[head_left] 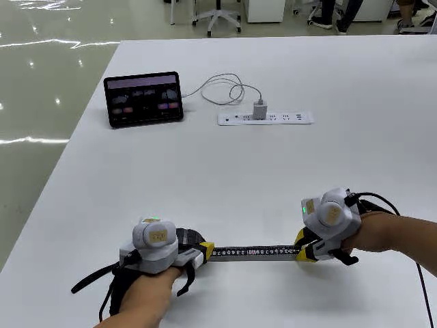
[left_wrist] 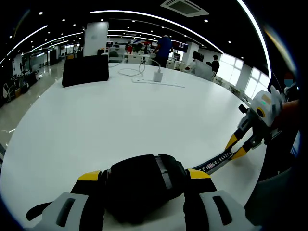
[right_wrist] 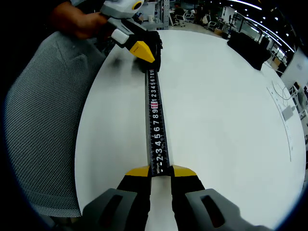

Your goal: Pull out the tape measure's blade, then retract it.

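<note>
The black tape measure case (left_wrist: 144,185) sits clamped between the yellow-tipped fingers of my left gripper (left_wrist: 144,177), near the table's front edge (head_left: 193,247). Its dark numbered blade (head_left: 254,252) lies pulled out flat along the white table toward the right. My right gripper (right_wrist: 160,171) is shut on the blade's end, and the blade (right_wrist: 156,125) runs straight away from it to the case (right_wrist: 153,44). In the head view the right gripper (head_left: 305,250) holds that end at the right, the left gripper (head_left: 198,251) at the left. A black strap trails from the case.
A dark tablet (head_left: 143,99) stands at the table's far left. A white power strip (head_left: 266,117) with a plugged charger and coiled cable lies behind the middle. Bare white tabletop (head_left: 225,184) stretches between these and my grippers. The table's left edge drops to a glossy floor.
</note>
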`<state>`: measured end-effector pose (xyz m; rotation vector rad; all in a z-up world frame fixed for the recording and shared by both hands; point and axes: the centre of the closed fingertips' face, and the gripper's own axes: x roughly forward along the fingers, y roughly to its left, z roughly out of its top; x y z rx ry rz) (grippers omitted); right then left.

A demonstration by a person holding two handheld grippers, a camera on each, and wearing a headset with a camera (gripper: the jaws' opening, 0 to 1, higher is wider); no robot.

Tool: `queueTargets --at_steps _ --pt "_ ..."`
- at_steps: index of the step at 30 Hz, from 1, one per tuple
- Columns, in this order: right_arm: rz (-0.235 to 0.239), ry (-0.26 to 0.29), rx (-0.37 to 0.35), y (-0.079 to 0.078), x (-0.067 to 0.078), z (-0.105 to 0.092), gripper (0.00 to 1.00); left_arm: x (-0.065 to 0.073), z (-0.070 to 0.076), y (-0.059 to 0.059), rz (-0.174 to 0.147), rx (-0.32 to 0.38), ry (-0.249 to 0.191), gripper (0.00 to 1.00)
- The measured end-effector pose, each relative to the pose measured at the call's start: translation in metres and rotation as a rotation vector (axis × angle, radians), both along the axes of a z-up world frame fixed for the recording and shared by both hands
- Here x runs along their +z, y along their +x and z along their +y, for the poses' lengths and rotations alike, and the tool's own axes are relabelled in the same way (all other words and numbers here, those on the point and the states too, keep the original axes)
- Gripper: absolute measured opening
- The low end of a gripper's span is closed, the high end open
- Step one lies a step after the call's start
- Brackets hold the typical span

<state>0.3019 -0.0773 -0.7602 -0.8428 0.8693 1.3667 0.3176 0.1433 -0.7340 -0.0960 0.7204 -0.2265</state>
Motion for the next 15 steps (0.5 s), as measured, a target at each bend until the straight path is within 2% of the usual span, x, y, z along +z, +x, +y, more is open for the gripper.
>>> queueTargets --at_steps 15 --pt "0.002 0.011 -0.002 0.0003 -0.0011 0.0070 0.11 0.0003 -0.0005 -0.0004 0.002 -0.001 -0.002 0.63"
